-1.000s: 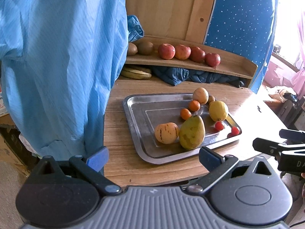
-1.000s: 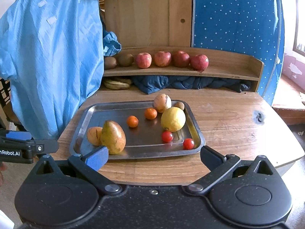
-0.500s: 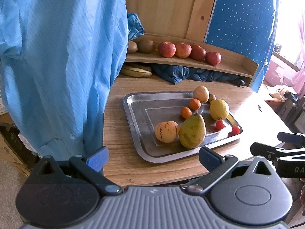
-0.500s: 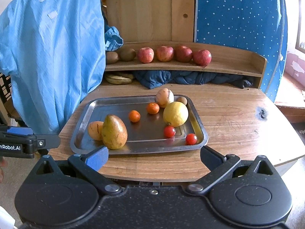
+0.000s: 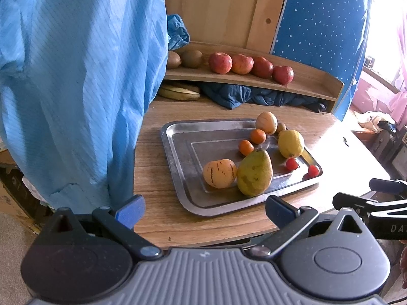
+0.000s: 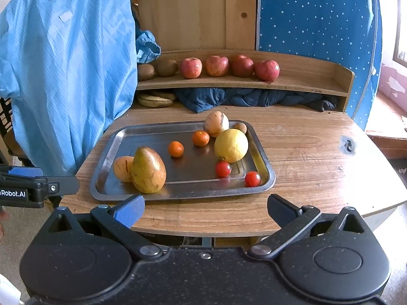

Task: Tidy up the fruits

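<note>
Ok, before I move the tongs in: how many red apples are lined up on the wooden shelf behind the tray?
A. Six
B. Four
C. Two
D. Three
B. The right wrist view shows four red apples in a row on the wooden shelf, to the right of two brown kiwis; the tray in front holds no apples.
</note>
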`<state>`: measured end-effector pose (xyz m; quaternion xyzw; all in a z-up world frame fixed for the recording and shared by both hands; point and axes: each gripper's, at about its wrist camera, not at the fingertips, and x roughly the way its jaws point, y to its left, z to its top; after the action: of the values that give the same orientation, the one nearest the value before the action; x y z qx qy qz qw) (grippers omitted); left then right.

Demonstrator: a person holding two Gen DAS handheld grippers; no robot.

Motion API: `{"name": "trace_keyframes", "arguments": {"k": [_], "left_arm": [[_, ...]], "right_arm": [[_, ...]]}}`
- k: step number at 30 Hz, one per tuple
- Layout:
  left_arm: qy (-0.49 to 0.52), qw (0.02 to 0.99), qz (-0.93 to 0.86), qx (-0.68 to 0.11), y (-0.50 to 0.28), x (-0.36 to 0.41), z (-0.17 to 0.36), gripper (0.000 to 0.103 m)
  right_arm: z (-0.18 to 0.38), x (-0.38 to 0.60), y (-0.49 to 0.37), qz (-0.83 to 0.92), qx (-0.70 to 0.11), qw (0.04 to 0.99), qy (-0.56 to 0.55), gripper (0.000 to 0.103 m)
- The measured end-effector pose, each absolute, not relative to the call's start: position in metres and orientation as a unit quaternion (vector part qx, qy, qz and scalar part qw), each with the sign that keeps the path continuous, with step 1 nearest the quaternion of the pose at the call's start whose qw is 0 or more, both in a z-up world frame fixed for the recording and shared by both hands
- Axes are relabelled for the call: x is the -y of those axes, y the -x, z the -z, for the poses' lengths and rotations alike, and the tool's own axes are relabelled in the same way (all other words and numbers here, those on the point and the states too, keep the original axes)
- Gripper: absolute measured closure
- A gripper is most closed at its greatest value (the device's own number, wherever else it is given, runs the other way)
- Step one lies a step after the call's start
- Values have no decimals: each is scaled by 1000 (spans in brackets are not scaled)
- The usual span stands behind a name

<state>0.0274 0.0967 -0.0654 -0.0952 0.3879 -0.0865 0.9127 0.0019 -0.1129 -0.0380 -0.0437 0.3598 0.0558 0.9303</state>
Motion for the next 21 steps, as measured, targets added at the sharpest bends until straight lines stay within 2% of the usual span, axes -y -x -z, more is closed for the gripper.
{"name": "trace_keyframes", "arguments": {"k": [21], "left_arm": [[94,911,91,-391,-30,-92,67,0]], "right_arm": [[38,118,-2,-53,-362,930,41,1]]}}
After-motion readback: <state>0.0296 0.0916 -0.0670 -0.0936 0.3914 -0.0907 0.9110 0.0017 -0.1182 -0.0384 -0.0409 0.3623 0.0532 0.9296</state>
